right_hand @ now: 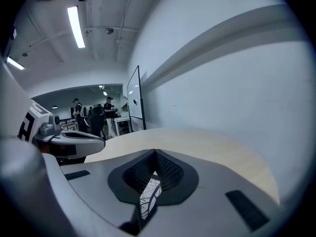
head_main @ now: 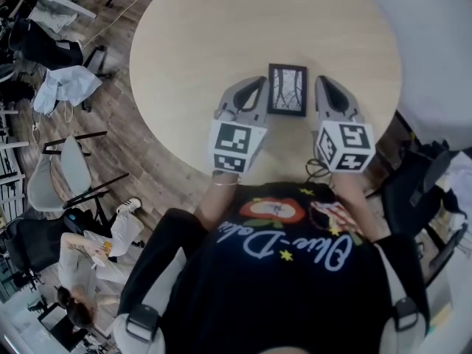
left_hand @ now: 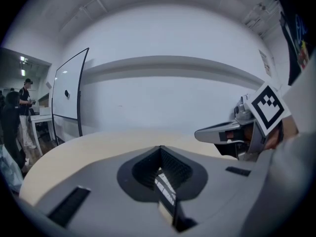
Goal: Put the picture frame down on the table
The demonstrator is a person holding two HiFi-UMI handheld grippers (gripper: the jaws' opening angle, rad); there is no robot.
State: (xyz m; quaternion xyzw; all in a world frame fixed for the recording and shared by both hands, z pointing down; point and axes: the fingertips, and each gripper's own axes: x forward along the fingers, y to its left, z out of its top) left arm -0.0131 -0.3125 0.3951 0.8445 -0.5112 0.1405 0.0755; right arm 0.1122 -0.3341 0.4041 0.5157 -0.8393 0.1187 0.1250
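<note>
A small black picture frame (head_main: 287, 89) with a pale branch print lies face up on the round light wood table (head_main: 221, 28), near its front edge. My left gripper (head_main: 259, 84) rests just left of the frame and my right gripper (head_main: 321, 84) just right of it. Neither visibly holds it. In the left gripper view the jaws (left_hand: 160, 150) are shut, with the right gripper (left_hand: 232, 132) alongside. The right gripper view shows its jaws (right_hand: 155, 155) shut too. A sliver of the print shows through the slit between each pair.
Grey chairs (head_main: 55, 175) and a seated person (head_main: 88, 257) are on the wooden floor at left. A dark chair (head_main: 420, 183) stands at right. A whiteboard (left_hand: 69, 95) and standing people (right_hand: 94, 115) are beyond the table.
</note>
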